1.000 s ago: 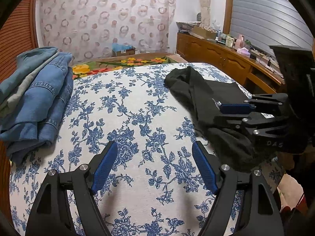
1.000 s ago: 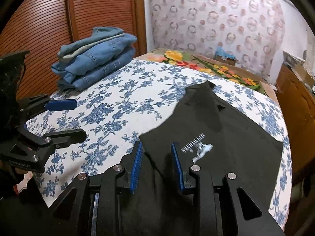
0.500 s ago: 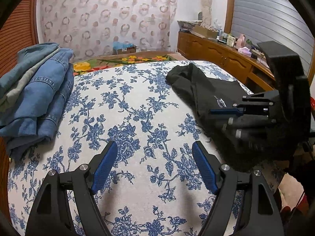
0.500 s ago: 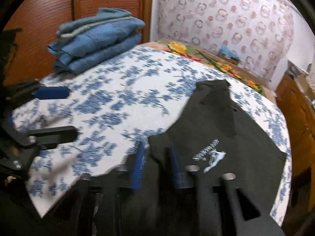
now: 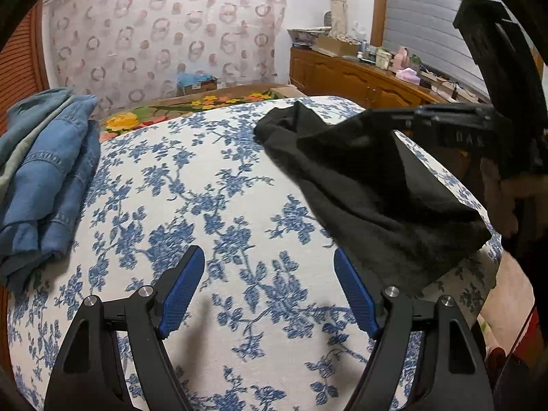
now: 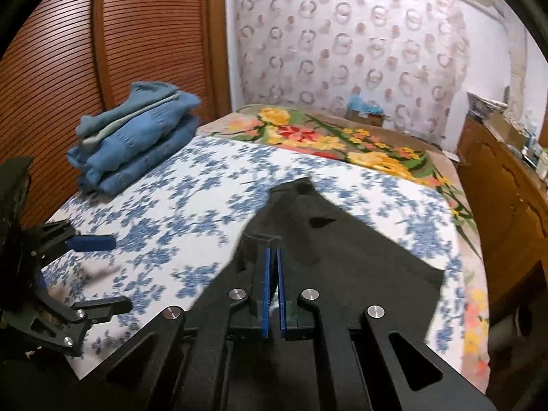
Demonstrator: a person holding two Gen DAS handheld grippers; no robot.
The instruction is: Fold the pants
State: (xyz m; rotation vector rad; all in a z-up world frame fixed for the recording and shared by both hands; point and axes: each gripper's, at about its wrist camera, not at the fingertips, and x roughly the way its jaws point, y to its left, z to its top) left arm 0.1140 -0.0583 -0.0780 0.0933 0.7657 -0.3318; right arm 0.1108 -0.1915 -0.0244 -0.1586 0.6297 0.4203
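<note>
1. Black pants [image 5: 370, 185] lie along the right side of the bed [image 5: 212, 205], which is covered in a blue-flowered cloth; one edge of them is raised off the bed.
2. Right gripper [image 6: 273, 287] has its blue pads pressed together on that raised fold of the black pants.
3. Left gripper [image 5: 269, 294] hovers over bare bedcover near the bed's front edge, its fingers spread wide and holding nothing.
4. Folded denim stack [image 5: 44, 178] sits at the bed's left edge.

Black pants [image 5: 370, 185], blue-floral white bedspread [image 5: 212, 205], blue jeans [image 5: 44, 178]
</note>
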